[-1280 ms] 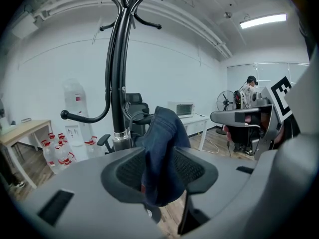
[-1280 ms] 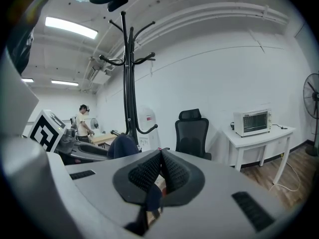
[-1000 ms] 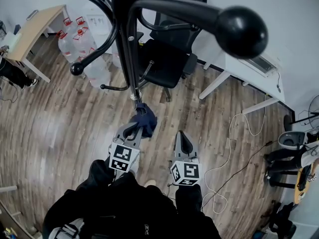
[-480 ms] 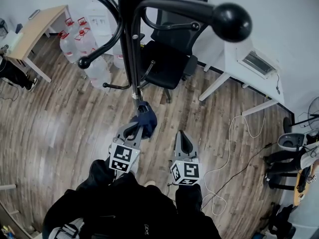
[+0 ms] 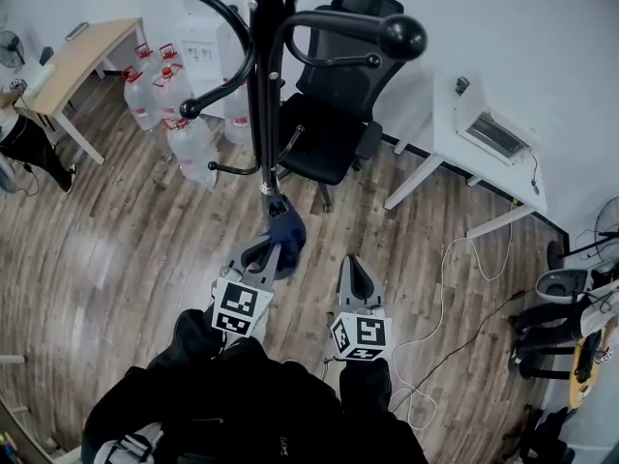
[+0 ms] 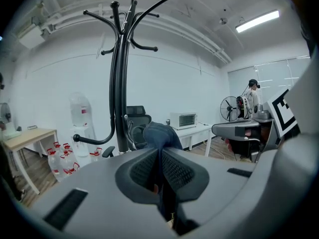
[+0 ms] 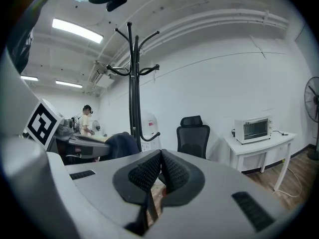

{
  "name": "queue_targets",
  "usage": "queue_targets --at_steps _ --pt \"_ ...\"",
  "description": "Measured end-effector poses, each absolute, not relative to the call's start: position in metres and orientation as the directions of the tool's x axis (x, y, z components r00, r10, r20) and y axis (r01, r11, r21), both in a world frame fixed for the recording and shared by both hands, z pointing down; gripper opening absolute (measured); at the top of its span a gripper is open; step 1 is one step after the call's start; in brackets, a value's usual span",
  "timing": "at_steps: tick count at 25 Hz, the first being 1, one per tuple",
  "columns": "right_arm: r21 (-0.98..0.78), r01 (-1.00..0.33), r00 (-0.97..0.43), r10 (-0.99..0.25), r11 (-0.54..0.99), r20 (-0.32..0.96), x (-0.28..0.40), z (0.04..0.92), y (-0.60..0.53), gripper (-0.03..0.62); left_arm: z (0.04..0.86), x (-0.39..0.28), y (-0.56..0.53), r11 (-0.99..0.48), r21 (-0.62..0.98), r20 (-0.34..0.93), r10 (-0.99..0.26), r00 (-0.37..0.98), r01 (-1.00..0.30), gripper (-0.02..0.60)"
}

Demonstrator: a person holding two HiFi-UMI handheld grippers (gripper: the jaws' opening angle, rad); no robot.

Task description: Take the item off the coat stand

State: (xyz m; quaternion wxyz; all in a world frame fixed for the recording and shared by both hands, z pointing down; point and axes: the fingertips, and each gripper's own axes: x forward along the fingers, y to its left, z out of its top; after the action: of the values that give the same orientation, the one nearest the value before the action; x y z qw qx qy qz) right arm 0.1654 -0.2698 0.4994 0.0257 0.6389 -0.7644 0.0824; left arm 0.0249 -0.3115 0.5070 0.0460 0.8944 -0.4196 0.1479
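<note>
Dark blue fabric is pinched in the left tool [image 6: 160,152]; its jaws are pressed together on a fold of the cloth item [image 5: 286,232], a grip meant for pulling it free. Right tool [image 5: 352,263] sits just beside it, jaws closed on nothing, probably on standby. Cloth item hangs low, bunched right next to the pole of the coat stand [image 5: 266,85], above the wooden floor [image 5: 126,240]. Its top end seems to reach a small lower peg [image 5: 267,189], but that is too small to tell if it's hooked. Judged step: lift clear and draw away, not yet done.
</note>
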Motion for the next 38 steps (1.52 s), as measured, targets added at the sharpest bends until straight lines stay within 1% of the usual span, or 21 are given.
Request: queue_targets --at_steps 9,20,30,38 --pt "-0.084 -0.983 -0.174 -0.979 0.166 0.102 0.173 0.477 -0.248 0.015 0.472 0.037 -0.288 -0.652 -0.072 0.245 -0.745 0.620 -0.755 0.032" --pt "-0.074 -0.985 -0.159 -0.985 0.154 0.072 0.186 0.464 -0.210 0.015 0.447 0.053 -0.248 -0.672 -0.081 0.196 -0.735 0.649 -0.736 0.032" --pt "-0.062 -0.989 -0.137 -0.988 0.133 0.064 0.199 0.460 -0.165 0.015 0.444 0.065 -0.207 -0.683 -0.072 0.178 -0.726 0.664 -0.727 0.032" --pt "-0.051 -0.991 -0.124 -0.990 0.121 0.060 0.200 0.467 -0.117 0.015 0.459 0.065 -0.161 -0.683 -0.056 0.176 -0.725 0.666 -0.728 0.032"
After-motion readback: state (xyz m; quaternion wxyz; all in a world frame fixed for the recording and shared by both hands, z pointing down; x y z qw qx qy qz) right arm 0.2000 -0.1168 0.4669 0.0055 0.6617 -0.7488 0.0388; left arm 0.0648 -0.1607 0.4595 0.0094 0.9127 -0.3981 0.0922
